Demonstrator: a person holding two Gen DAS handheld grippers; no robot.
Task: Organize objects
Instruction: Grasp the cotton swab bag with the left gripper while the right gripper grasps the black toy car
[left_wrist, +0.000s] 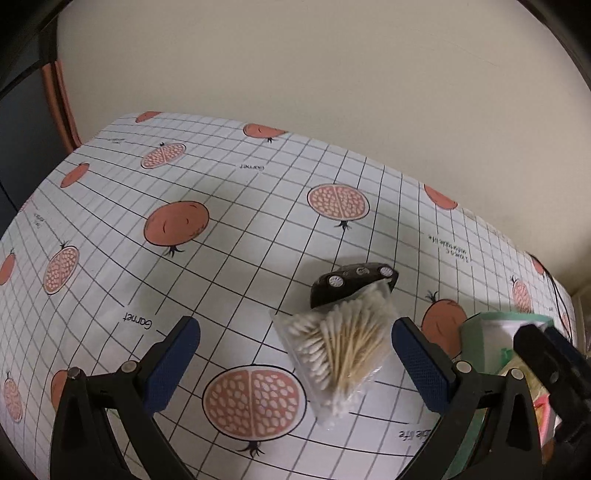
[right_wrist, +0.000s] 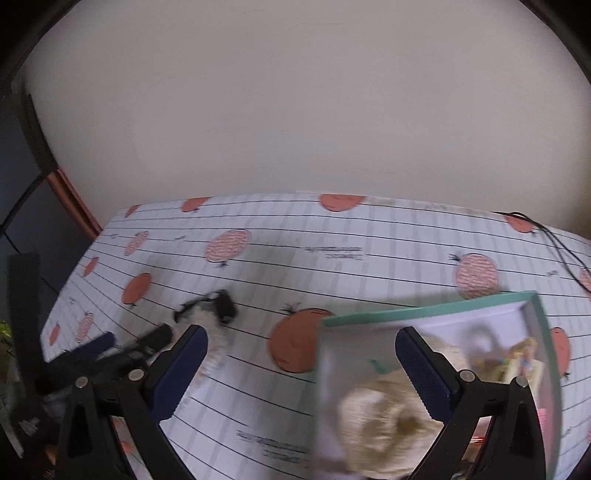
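Left gripper (left_wrist: 295, 363) is held wide open, nothing gripped; the bag of cotton swabs (left_wrist: 341, 354) lies on the tablecloth (left_wrist: 229, 206) between its fingers, nearer the right-hand pad (left_wrist: 421, 363). A black toy car (left_wrist: 352, 282) sits tipped on its side just behind the bag, touching or overlapping its far corner.

Right gripper (right_wrist: 301, 373) is also spread wide and empty, positioned over the near-left corner of the green-rimmed box (right_wrist: 436, 308), which already holds a cream woven item (right_wrist: 373, 417) and some small trinkets (view is motion-blurred, so contents cannot be told more exactly).

Step in hand is judged to be the pickup of the swab bag for transfer into the box.

- Gripper should be centred on the bag before closing; it is offset now.
- The bundle of sticks should be pinched across its middle, not the loose film at the edges (slippery, would slide out).
- Closing should be kept clear of the car so it is not dragged along.
- Right gripper should be kept off the box rim, leaving room for the drop.
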